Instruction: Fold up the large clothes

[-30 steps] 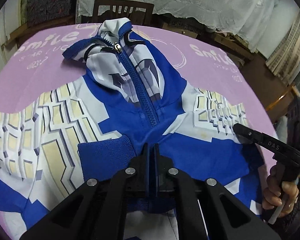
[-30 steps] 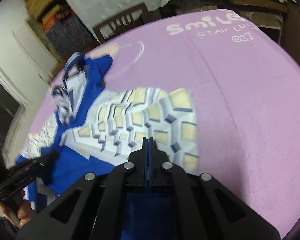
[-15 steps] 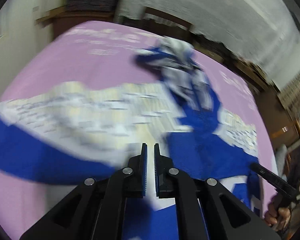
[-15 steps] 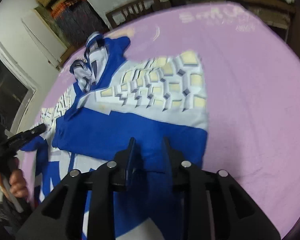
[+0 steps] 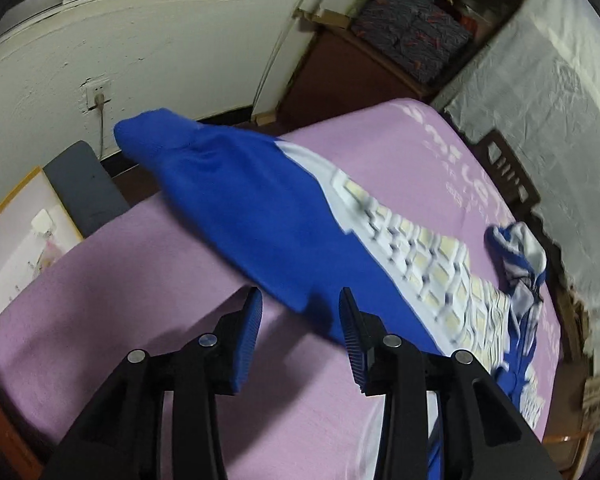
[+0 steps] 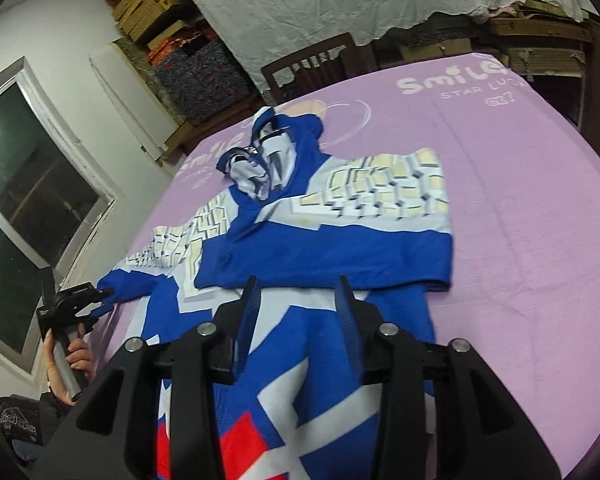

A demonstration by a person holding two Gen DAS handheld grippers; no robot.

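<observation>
Both grippers stand with their jaws spread and nothing between them: the right gripper (image 6: 298, 304) hovers over the blue-and-white jacket (image 6: 324, 240), which lies on the purple tablecloth (image 6: 520, 184) with one sleeve (image 6: 380, 196) folded across its chest. The left gripper (image 5: 300, 320) sits at the table's edge beside the other sleeve (image 5: 268, 216), which stretches outward, its blue cuff (image 5: 148, 132) toward the white wall (image 5: 140, 48).

The jacket (image 6: 320, 240) is lying on the table cover (image 6: 520, 208), its hood (image 6: 268, 160) at the far side; a chair (image 6: 312, 64) is standing behind the table.
</observation>
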